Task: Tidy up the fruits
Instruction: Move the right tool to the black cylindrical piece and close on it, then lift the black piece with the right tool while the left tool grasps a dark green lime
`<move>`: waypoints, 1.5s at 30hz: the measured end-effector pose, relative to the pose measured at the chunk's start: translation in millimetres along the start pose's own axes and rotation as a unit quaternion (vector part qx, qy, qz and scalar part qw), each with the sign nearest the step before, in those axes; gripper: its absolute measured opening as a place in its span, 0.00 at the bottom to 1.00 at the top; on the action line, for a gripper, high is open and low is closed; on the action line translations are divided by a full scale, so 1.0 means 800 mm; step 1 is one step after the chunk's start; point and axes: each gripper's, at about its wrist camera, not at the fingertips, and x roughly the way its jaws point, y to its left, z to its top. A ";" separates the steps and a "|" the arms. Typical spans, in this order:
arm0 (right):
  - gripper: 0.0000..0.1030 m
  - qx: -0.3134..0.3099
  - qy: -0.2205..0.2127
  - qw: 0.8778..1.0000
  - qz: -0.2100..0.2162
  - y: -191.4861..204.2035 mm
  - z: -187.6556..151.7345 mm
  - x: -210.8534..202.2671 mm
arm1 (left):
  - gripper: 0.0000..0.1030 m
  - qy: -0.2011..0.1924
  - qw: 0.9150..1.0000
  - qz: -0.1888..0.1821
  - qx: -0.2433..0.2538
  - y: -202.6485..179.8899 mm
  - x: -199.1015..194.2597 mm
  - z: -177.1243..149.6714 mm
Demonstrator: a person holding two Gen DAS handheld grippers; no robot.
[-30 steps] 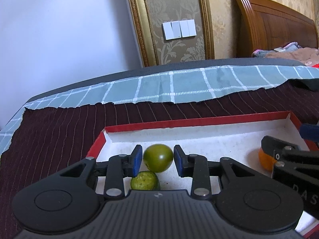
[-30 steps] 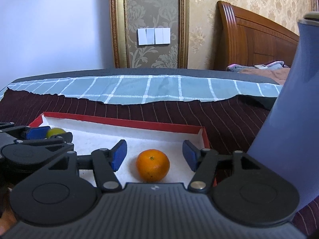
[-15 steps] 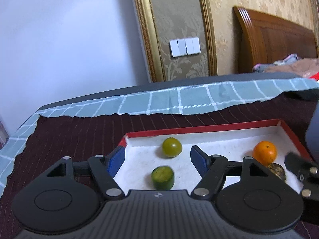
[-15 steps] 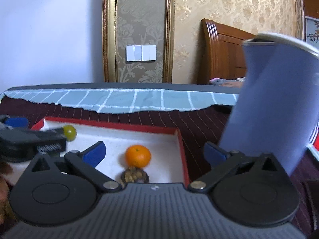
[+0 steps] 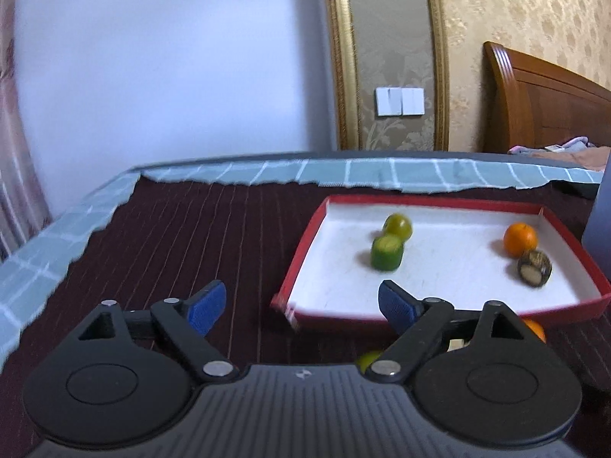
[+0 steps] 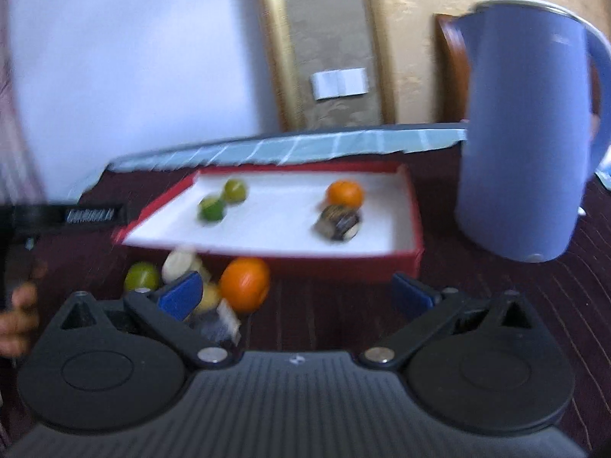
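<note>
With four fruits lying in the red tray (image 6: 414,229) and both grippers empty, the left gripper (image 5: 301,307) opening, the right gripper (image 6: 296,294) spread wide, the loose orange (image 6: 244,284) should be straddled squarely before closing.

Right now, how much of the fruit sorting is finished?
Partly done. Four pieces sit in the red tray: two green fruits, an orange and a dark brown piece. Nothing is in hand: the left claw is opening with nothing between its jaws, and the right claw is open and empty. Left: the loose pile in front of the tray, with another orange.
</note>
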 end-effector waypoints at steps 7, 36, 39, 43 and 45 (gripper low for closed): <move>0.91 -0.092 0.024 0.995 0.026 0.047 -0.018 0.014 | 0.85 0.011 1.000 0.014 -0.021 0.028 -0.004 -0.023; 0.28 -0.063 0.060 0.995 0.039 0.019 -0.025 0.028 | 0.84 0.026 0.991 -0.103 0.075 -0.005 0.003 -0.052; 0.28 -0.061 0.058 0.996 0.038 0.019 -0.025 0.029 | 0.70 0.040 0.990 -0.103 0.084 -0.010 0.015 -0.050; 0.28 -0.060 0.054 0.996 0.036 0.019 -0.026 0.028 | 0.57 0.059 0.989 -0.118 0.069 -0.009 0.030 -0.047; 0.28 -0.059 0.053 0.996 0.033 0.020 -0.026 0.028 | 0.49 0.060 0.988 -0.126 0.065 -0.010 0.033 -0.045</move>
